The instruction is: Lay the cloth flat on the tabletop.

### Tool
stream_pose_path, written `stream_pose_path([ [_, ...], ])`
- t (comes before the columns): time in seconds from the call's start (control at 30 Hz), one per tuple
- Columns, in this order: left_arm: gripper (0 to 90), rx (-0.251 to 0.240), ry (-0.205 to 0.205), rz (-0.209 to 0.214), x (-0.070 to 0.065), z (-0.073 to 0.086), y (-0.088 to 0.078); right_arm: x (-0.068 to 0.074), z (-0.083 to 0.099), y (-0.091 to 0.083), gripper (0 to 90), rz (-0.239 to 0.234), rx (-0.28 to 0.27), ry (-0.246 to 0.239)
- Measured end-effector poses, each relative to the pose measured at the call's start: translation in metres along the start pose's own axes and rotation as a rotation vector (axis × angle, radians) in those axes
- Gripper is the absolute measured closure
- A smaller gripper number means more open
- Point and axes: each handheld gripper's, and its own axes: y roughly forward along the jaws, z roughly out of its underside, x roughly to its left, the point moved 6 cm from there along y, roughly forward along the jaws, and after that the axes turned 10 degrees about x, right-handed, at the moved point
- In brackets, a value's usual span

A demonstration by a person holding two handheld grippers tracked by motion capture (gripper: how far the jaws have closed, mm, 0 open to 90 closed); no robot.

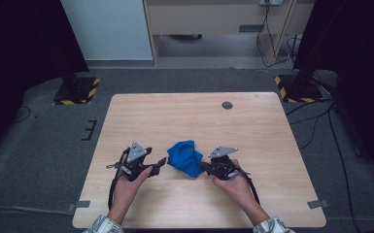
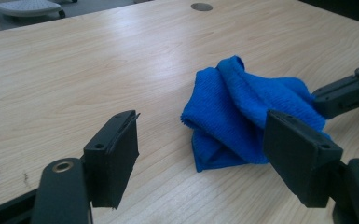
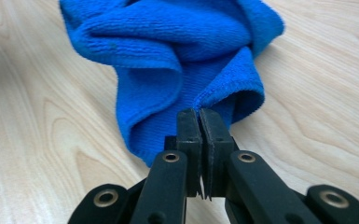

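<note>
We see a crumpled blue cloth point(image 1: 186, 158) lying on the light wooden table point(image 1: 194, 121), in the half nearer the person, and we place everything else from that cloth. Just to its left in the high view sits the left gripper point(image 1: 159, 163), held in the person's left hand point(image 1: 128, 182), its 2 jaws spread wide apart with nothing between them. In the left gripper view those jaws frame the near side of the cloth point(image 2: 242, 121) without touching it, and bare wood lies between them. At the cloth's right edge is the right gripper point(image 1: 204, 168), held in the right hand point(image 1: 235, 183); in the right gripper view its 2 jaws point(image 3: 200, 122) are pressed together on a folded hem of the cloth point(image 3: 177, 51), which bunches up beyond the tips. That same gripper appears in the left gripper view as a dark arm point(image 2: 345, 93) reaching the cloth's far right side. Beyond the cloth, toward the far edge of the table, a small round grey grommet point(image 1: 227, 105) is set into the wood. Patterned sleeves point(image 1: 102, 225) cover the person's forearms nearest us.
</note>
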Motion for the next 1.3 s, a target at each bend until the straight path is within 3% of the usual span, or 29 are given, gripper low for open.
stream_pose_path([
  [0.23, 26.4, -0.006, 0.038, 0.026, -0.016, -0.005, 0.005, 0.007, -0.002, 0.0, 87.8, -0.018, -0.005, -0.015],
  [0.43, 28.3, 0.002, 0.054, 0.038, -0.023, -0.005, 0.011, 0.012, -0.003, -0.001, 87.8, -0.029, -0.008, -0.023],
  [0.67, 38.1, 0.045, 0.065, 0.032, -0.025, -0.003, 0.023, 0.016, -0.004, 0.0, 87.8, -0.036, -0.007, -0.032],
  [0.9, 54.4, 0.068, 0.009, 0.0, -0.009, 0.001, 0.027, 0.015, -0.003, -0.001, 87.7, -0.036, -0.006, -0.025],
  [1.1, 66.5, 0.047, -0.029, 0.026, -0.002, 0.001, 0.024, 0.013, -0.003, 0.0, 87.7, -0.033, -0.003, -0.025],
  [1.3, 63.0, 0.013, -0.023, 0.046, -0.012, -0.005, 0.022, 0.01, -0.002, -0.001, 87.6, -0.027, -0.003, -0.017],
])
